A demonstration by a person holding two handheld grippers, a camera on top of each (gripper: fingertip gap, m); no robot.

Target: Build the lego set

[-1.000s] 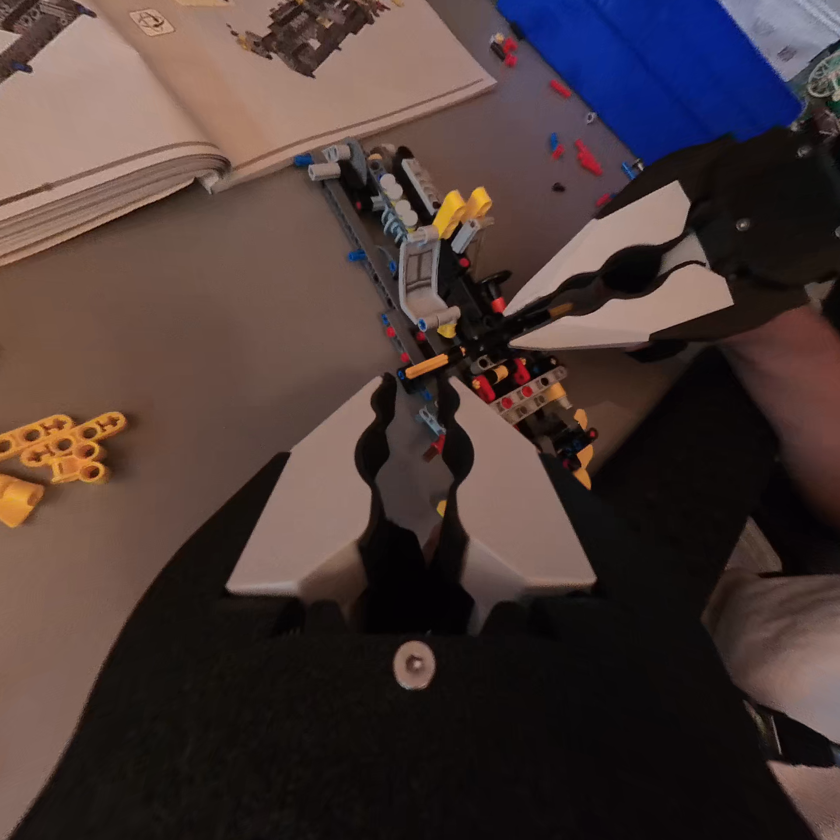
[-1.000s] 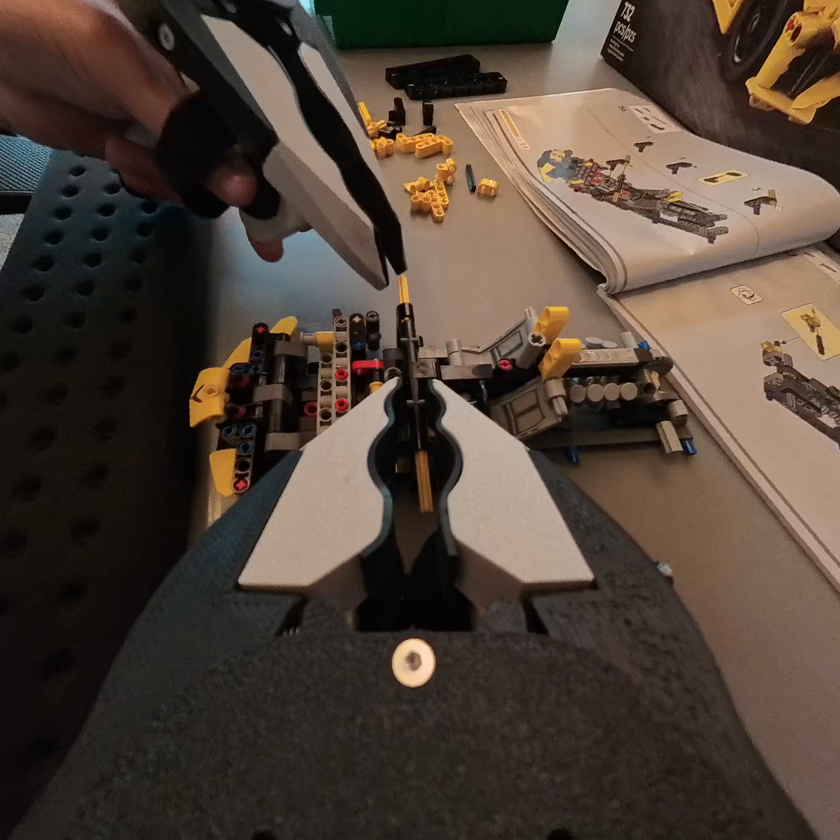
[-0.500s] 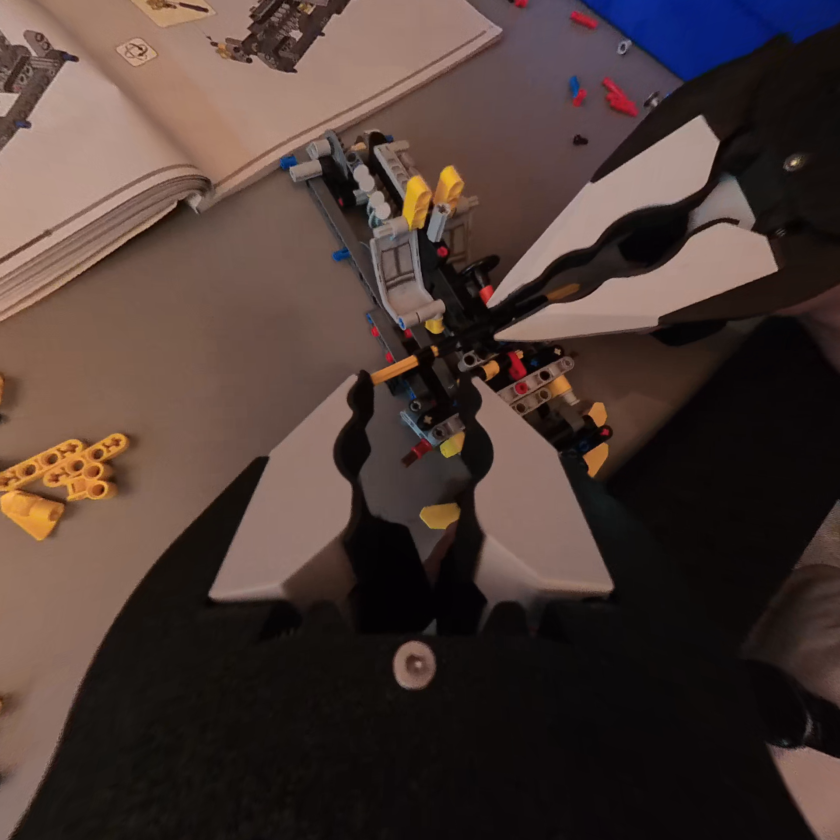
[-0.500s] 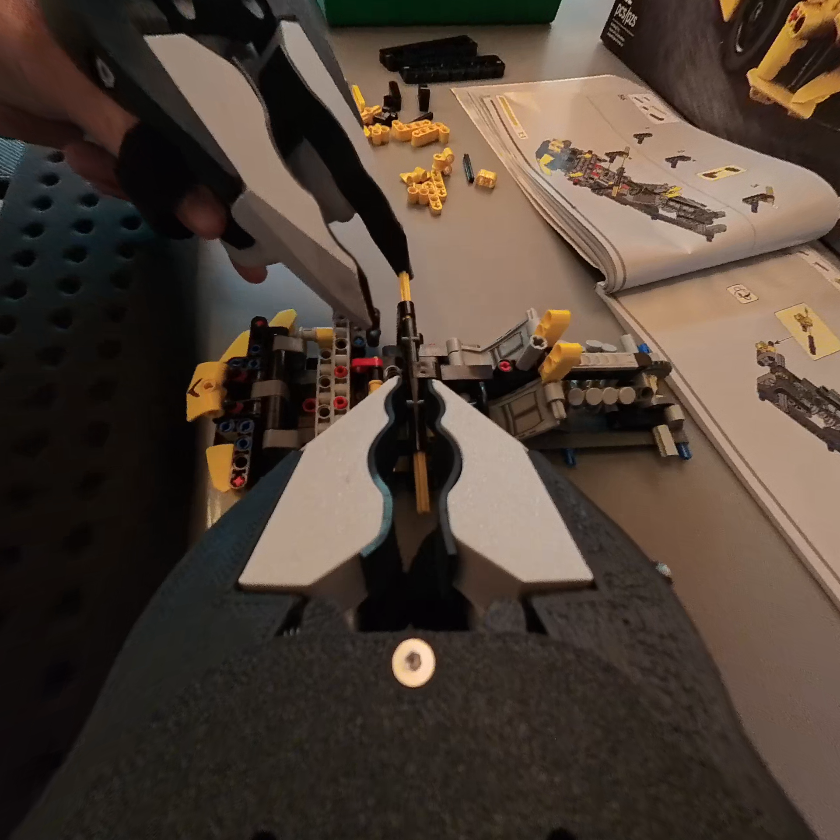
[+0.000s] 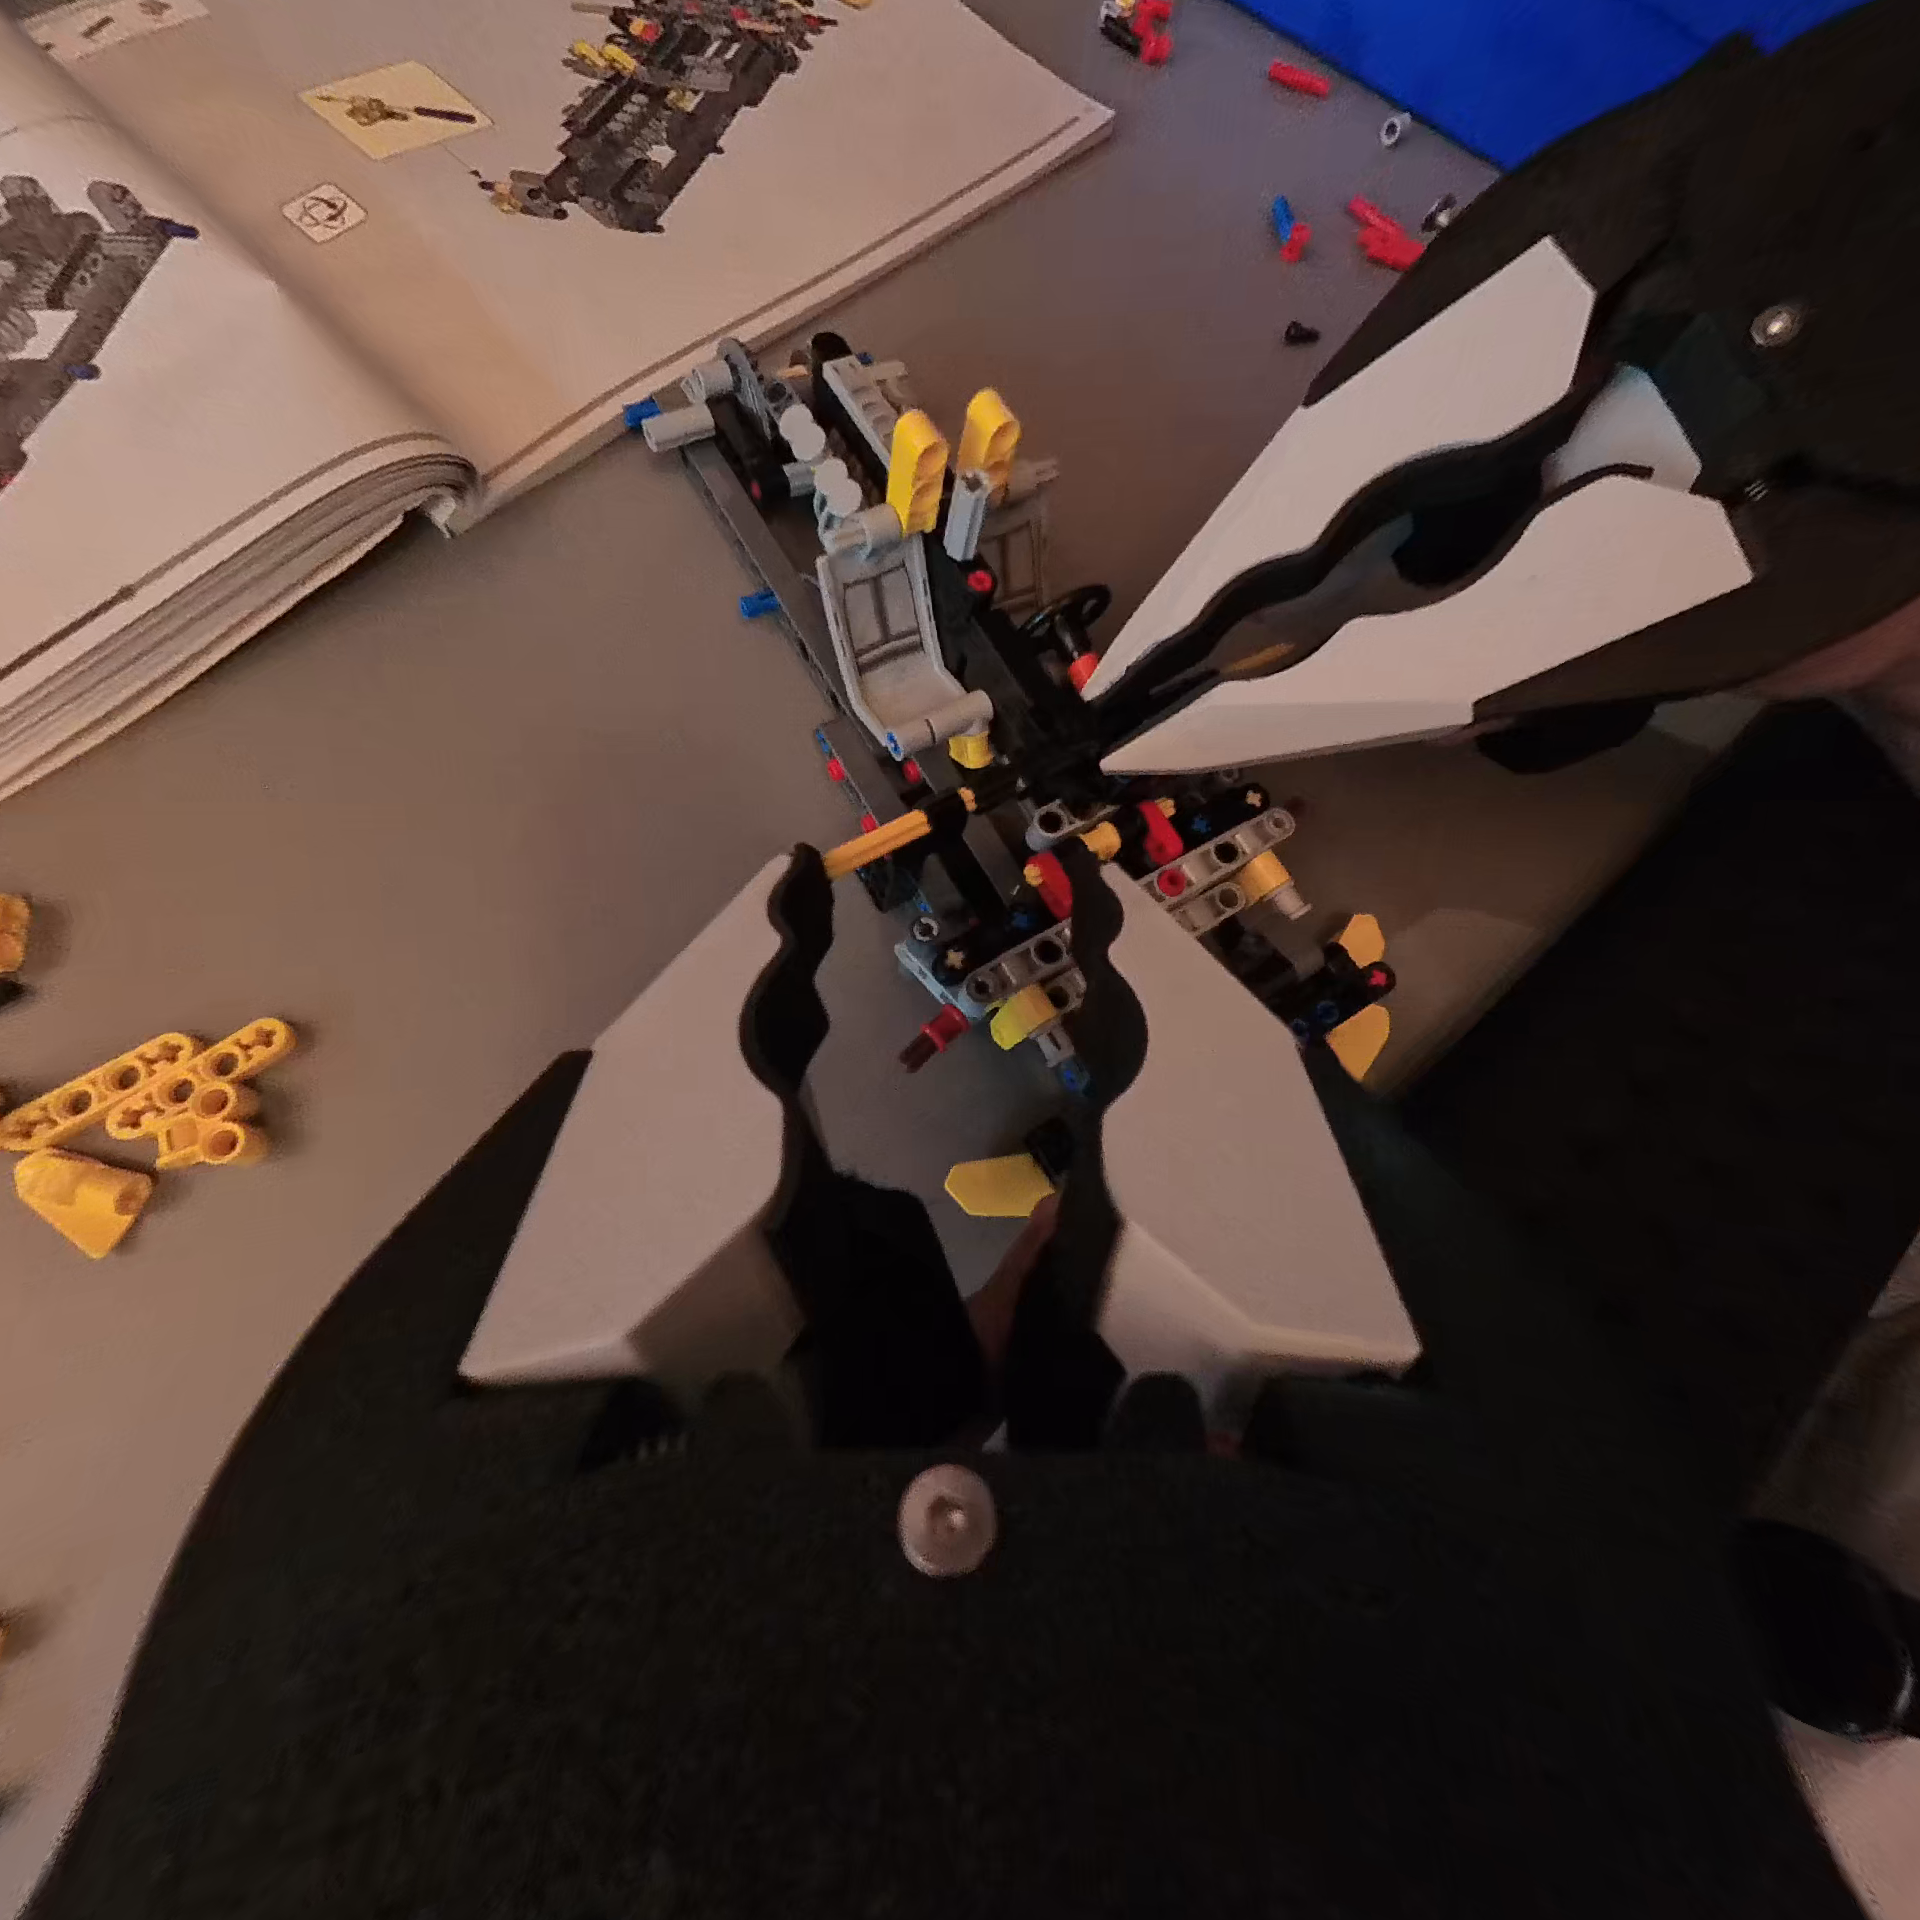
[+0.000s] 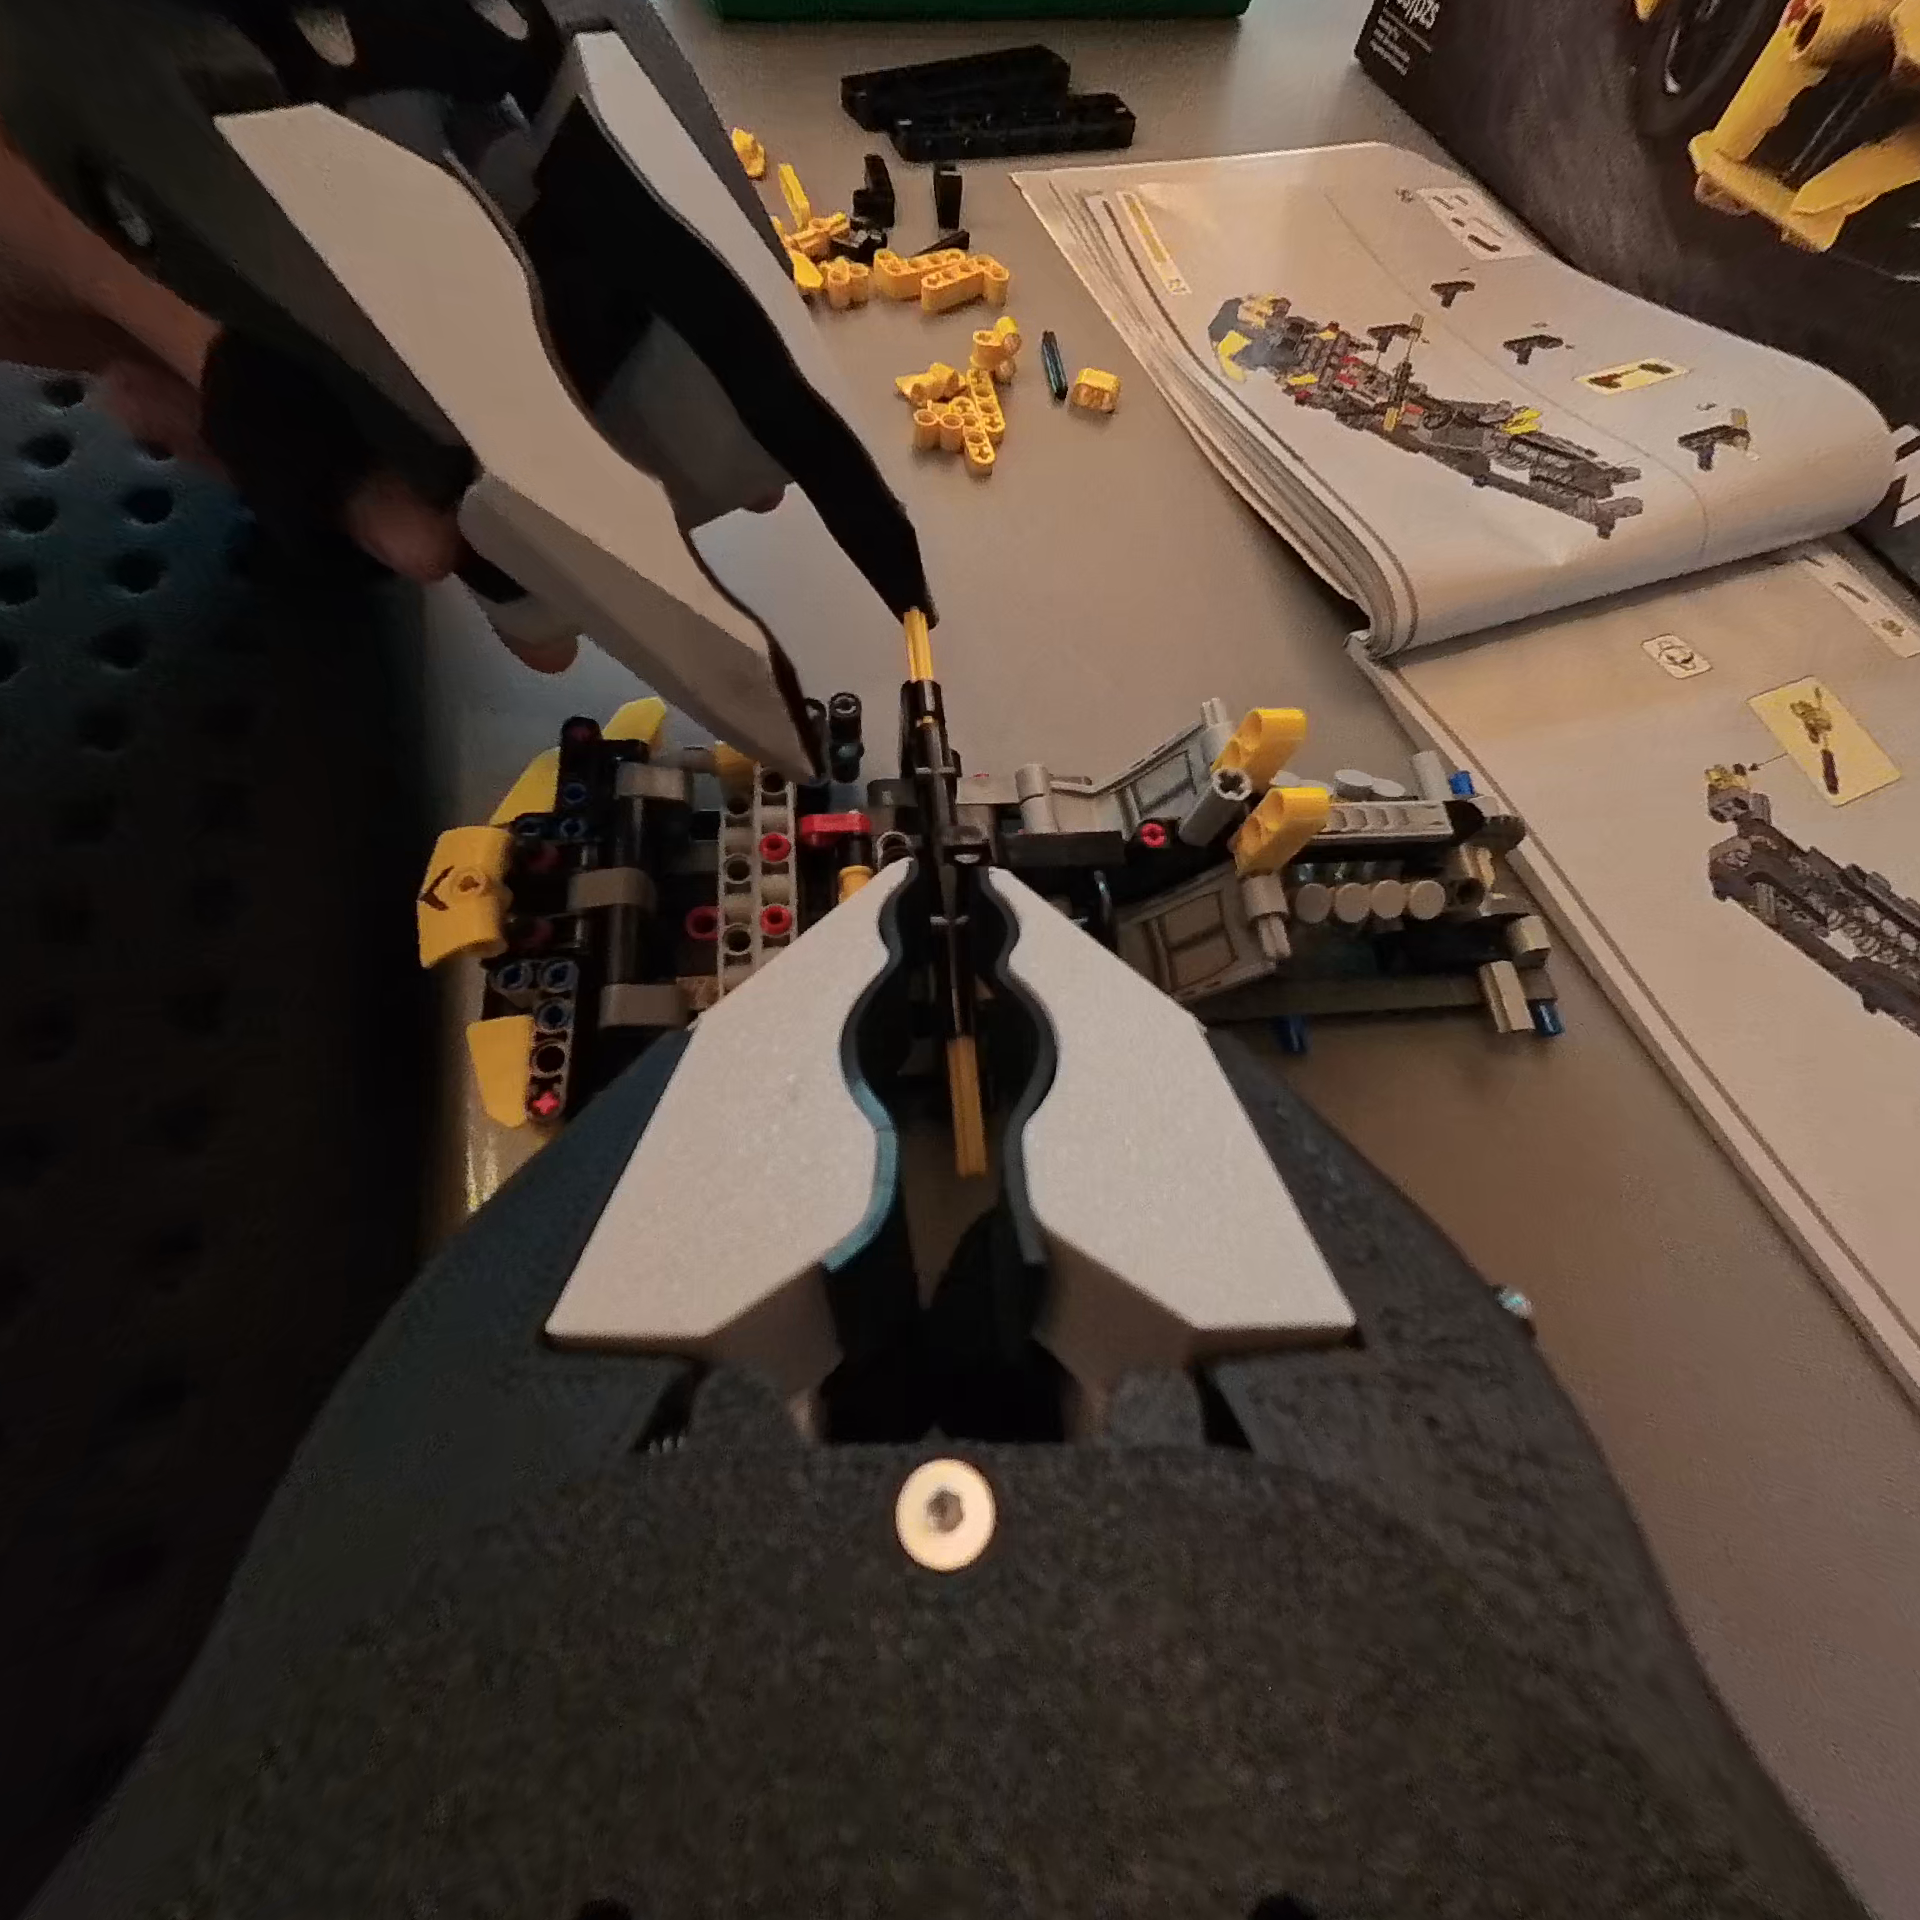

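The right gripper (image 6: 948,883) has its jaws drawn close together, clamped on a thin black piece threaded on a yellow axle (image 6: 964,1112). The bare rear end of the axle lies back between the jaws; its far end sticks out past the tips and over the half-built Lego chassis (image 6: 1195,883). In the left wrist view the same gripper (image 5: 1101,743) comes in from the right, its tips pressed down among the black and red parts at the middle of the model.

The left gripper (image 5: 945,883) has its jaws spread wide and holds nothing. Its left fingertip (image 5: 805,883) sits right at the free yellow end of the axle (image 5: 878,840); whether it actually touches cannot be told. Its right fingertip (image 5: 1086,894) lies against the red and grey pins of the chassis (image 5: 904,623), so the model's near end sits between the open jaws. A small yellow panel (image 5: 987,1184) lies farther back between them on the grey table (image 5: 468,831).

Well to the left of the left jaws lie loose yellow beams (image 5: 156,1086), and beyond the tips an open instruction booklet (image 5: 312,416). Ahead of the right jaws, past the model, lie more yellow pieces (image 6: 956,405) and black beams (image 6: 987,104).
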